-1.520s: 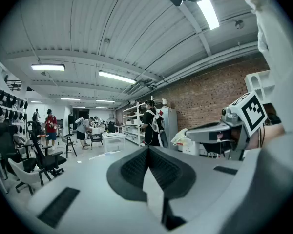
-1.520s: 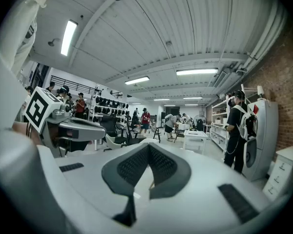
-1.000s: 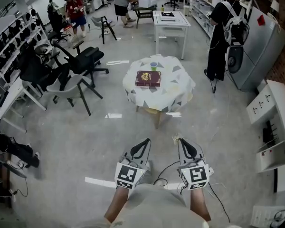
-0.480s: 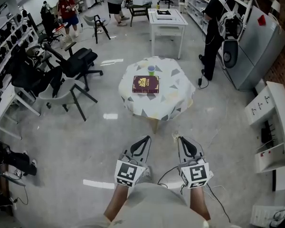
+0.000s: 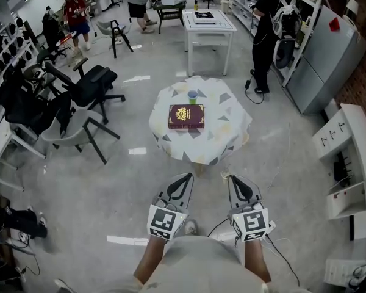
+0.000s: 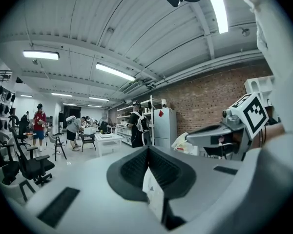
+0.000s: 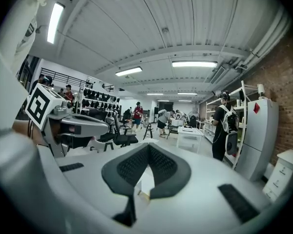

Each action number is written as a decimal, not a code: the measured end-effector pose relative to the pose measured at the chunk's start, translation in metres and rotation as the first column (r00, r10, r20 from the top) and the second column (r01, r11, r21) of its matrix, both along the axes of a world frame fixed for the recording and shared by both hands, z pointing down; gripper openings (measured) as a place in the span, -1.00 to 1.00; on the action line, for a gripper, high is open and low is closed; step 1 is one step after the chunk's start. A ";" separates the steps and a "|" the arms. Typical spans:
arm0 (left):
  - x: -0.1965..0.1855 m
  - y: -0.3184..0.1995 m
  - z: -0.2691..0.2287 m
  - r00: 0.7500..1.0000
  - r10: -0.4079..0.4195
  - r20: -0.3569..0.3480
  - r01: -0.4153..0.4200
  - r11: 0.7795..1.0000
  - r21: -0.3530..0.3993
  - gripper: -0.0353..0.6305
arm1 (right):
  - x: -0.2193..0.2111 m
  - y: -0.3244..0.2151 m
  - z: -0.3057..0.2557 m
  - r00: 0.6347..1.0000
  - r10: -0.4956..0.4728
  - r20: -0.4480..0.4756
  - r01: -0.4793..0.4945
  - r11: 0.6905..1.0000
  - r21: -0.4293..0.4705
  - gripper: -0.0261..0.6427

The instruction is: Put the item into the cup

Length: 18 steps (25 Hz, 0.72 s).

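Cup (image 5: pixel 193 96) location: upright at the far edge of the round table (image 5: pixel 171 136), just beyond a book (image 5: pixel 186 116) that lies flat at the table's centre. Which thing is to go into the cup cannot be told.

Tool state: the left gripper (image 5: pixel 188 179) and right gripper (image 5: pixel 230 179) are held side by side, close to the person's body and apart from each other. Both point toward the table, with bare floor (image 5: pixel 110 182) between them and its near edge. The left gripper view shows its pads (image 6: pixel 132 167) meeting at the tips with nothing held. The right gripper view shows the same of its pads (image 7: pixel 129 167).

Room for movement:
- Left of the table: chairs (image 5: pixel 88 87) stand near its edge.
- Right of the table: floor runs open as far as a grey cabinet (image 5: pixel 320 60).
- Far side: a white table (image 5: pixel 206 24), with a person in black (image 5: pixel 265 20) to its right.

View differences: only the head view shows the cup and the book. Each gripper view looks level into the room. A sliver of patterned cloth (image 6: pixel 154 194) shows below the closed pads, and the other gripper sits alongside.
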<state>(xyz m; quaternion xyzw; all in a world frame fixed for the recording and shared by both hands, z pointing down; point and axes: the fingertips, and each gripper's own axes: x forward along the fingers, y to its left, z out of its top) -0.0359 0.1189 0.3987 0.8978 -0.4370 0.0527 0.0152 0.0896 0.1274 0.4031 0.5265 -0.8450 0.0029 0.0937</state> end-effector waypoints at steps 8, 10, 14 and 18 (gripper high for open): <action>-0.020 -0.033 0.008 1.000 0.001 -0.012 -0.001 1.000 -0.018 -0.86 | -0.024 -0.026 0.004 1.000 -0.009 -0.014 0.009 1.000 -0.024 -0.91; -0.023 -0.038 0.010 1.000 0.000 -0.015 -0.001 1.000 -0.022 -0.86 | -0.025 -0.031 0.007 1.000 -0.008 -0.010 0.007 1.000 -0.031 -0.91; -0.022 -0.053 0.009 1.000 0.004 -0.012 -0.004 1.000 -0.023 -0.86 | -0.022 -0.047 0.011 1.000 0.006 -0.015 -0.006 0.999 -0.033 -0.91; -0.016 -0.070 0.010 1.000 0.003 -0.009 -0.003 1.000 -0.024 -0.86 | -0.018 -0.065 0.015 1.000 -0.003 -0.008 0.003 0.999 -0.037 -0.91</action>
